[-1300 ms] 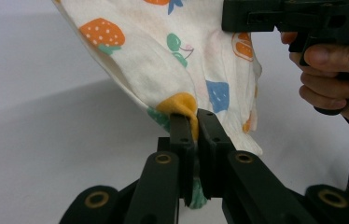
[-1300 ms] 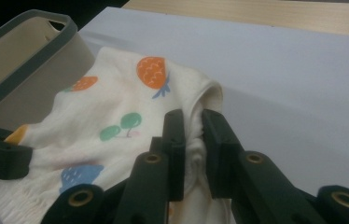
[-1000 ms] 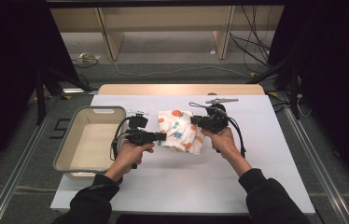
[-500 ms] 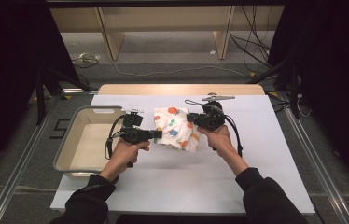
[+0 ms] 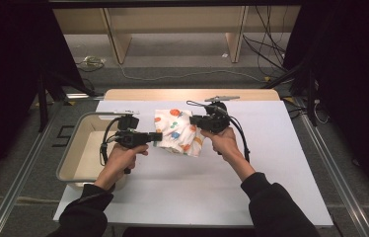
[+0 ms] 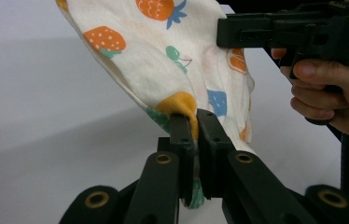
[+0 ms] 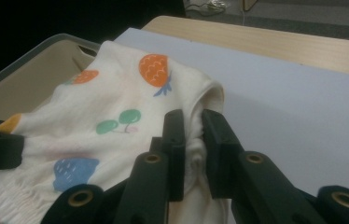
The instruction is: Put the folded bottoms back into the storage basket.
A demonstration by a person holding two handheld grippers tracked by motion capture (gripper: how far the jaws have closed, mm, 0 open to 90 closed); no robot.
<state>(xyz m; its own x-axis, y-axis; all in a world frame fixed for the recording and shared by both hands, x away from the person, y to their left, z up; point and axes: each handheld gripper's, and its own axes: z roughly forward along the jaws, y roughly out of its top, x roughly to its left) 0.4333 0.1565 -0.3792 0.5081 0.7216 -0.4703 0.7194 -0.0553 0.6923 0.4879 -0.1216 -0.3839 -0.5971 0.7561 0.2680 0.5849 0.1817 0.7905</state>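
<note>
Holding a white cloth printed with fruit between them, both grippers are clamped on it: left gripper pinches an orange-patched edge, right gripper grips a folded edge. No writing readable anywhere. Cloth hangs lifted above the white table, far of centre, between the two hands. Beige bin sits at the table's left edge, just beside the left hand; its contents cannot be made out.

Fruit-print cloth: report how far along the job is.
Done: both hand-held grippers, left and right, are shut on the fruit-print cloth, which is held off the white table. In hand: carrying it. Left: probably placing it in the beige bin beside it, which looks empty.
</note>
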